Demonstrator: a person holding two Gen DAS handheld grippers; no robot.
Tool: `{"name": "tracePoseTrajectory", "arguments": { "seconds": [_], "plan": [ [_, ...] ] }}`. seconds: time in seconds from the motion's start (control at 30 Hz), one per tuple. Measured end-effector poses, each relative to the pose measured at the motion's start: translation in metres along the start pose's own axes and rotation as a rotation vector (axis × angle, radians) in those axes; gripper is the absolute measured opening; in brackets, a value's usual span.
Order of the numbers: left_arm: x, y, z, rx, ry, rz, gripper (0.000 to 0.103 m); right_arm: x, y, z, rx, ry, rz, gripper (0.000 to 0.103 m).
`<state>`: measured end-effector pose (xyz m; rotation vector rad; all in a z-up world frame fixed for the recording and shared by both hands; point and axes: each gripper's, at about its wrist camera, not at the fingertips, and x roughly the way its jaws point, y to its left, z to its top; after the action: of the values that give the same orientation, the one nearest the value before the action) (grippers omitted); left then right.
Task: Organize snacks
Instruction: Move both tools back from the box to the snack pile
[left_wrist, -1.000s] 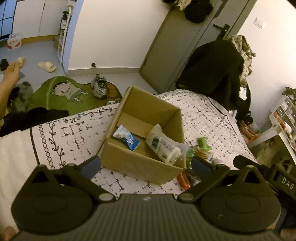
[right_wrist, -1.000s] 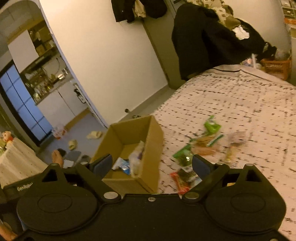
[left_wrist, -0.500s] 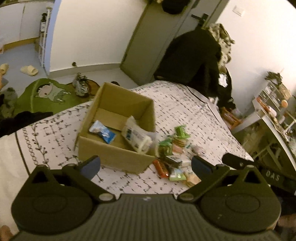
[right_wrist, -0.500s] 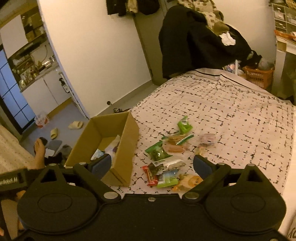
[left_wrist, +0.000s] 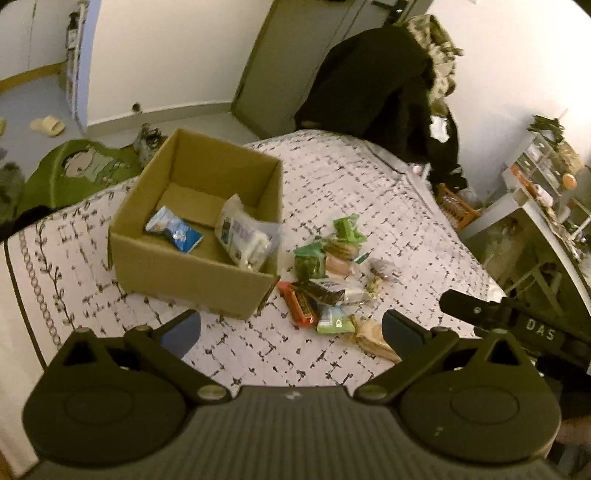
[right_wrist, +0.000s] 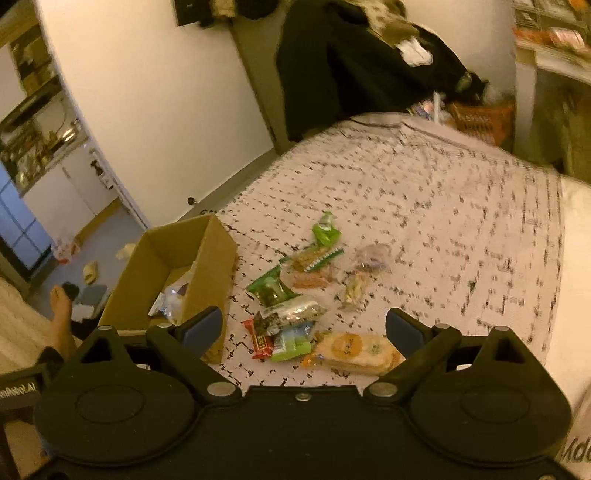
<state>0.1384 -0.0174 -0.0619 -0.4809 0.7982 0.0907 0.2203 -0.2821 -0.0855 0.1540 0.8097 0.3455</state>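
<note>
Wider bedspread (left_wrist: 332, 173) view (cluttered room)

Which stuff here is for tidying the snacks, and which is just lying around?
For the job:
brown cardboard box
blue snack packet inside it
white snack bag inside it
loose snack pile on the patterned bedspread

Just lying about:
dark coats
green cartoon mat
pale slipper
orange basket

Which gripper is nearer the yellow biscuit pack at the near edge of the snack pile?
Right. The right gripper hangs open just above the yellow biscuit pack, which lies between its fingertips. The left gripper, also open, sits off toward the cardboard box side.
</note>
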Motion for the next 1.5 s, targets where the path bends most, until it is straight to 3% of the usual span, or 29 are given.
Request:
{"name": "tracePoseTrajectory", "arguments": {
  "seconds": [0.23, 0.5, 0.7, 1.13, 1.27, 1.37, 1.5],
  "plan": [
    [0.021, -0.009, -0.014, 0.014, 0.028, 0.035, 0.103, 0.016, -0.011, -0.002, -0.008, 0.034, -0.027, 0.095],
    [0.036, -0.020, -0.024, 0.044, -0.007, 0.075, 0.102, 0.041, -0.024, 0.000, -0.022, 0.051, -0.026, 0.095],
    [0.050, -0.029, -0.037, 0.067, -0.021, 0.075, 0.101, 0.054, -0.035, -0.006, 0.001, 0.079, -0.025, 0.095],
    [0.083, -0.044, -0.053, 0.017, -0.048, 0.058, 0.093, 0.068, -0.054, -0.013, 0.042, 0.125, -0.030, 0.086],
    [0.099, -0.045, -0.052, 0.010, -0.037, 0.051, 0.086, 0.071, -0.058, -0.018, 0.056, 0.140, -0.009, 0.085],
    [0.110, -0.043, -0.055, 0.000, -0.016, 0.055, 0.070, 0.073, -0.061, -0.021, 0.054, 0.156, -0.007, 0.085],
    [0.116, -0.035, -0.055, -0.030, -0.017, 0.045, 0.062, 0.073, -0.059, -0.023, 0.035, 0.148, -0.005, 0.085]
  ]
}}
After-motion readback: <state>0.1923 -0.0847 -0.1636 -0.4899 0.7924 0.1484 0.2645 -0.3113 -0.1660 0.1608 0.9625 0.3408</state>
